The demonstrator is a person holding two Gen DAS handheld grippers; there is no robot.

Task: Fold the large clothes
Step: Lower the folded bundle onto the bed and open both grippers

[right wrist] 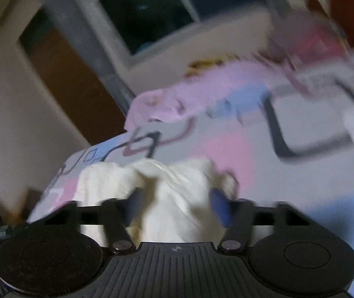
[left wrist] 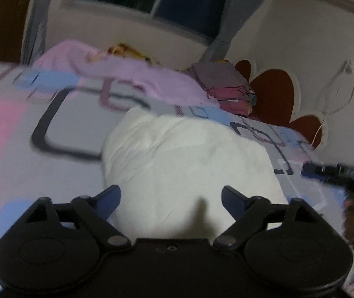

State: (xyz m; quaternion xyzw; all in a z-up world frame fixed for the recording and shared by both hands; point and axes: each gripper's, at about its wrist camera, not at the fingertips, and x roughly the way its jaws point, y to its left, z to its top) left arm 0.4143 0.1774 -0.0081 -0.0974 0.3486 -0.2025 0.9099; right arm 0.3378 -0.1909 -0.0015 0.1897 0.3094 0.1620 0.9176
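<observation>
White garment (left wrist: 189,159) beyond hand-held gripper (left wrist: 171,193)

1. White garment (left wrist: 189,154): soft matt cloth, lightly creased; its bunched edge (right wrist: 172,181) looks crinkled.
2. Bedsheet (left wrist: 72,126): smooth matt printed cloth.
3. Pink garment (left wrist: 137,74): soft matt cloth.
4. Left gripper (left wrist: 171,196): matt black plastic body; small dull metal pivot pins; blue fingers (left wrist: 231,195) look smooth.
5. Right gripper (right wrist: 177,203): matt black plastic, ribbed on top.
</observation>
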